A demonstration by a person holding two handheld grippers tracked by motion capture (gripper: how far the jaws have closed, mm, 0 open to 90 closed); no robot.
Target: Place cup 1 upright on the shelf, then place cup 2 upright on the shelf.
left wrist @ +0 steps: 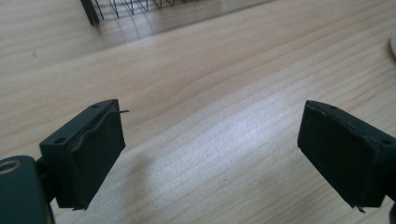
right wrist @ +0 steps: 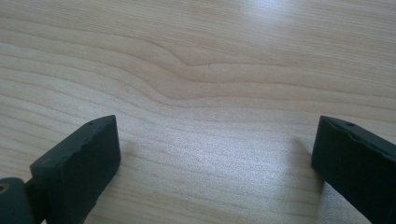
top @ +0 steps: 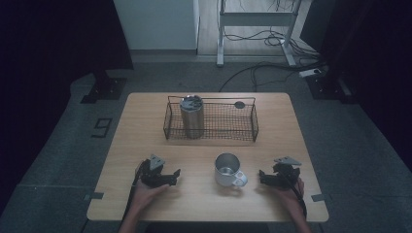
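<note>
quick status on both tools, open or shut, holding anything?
Left tool: open, holding nothing, over bare table.
Right tool: open, holding nothing, near the metal mug but apart from it.

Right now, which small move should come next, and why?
Probably bring the right gripper a little toward the mug. Its jaws stand wide open over bare table, and the mug's handle points toward it, close by. The left gripper, also open, rests farther off.

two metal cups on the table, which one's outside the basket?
The short mug with a handle, standing on bare wood between the grippers; the tall tumbler stands inside the wire basket.
</note>
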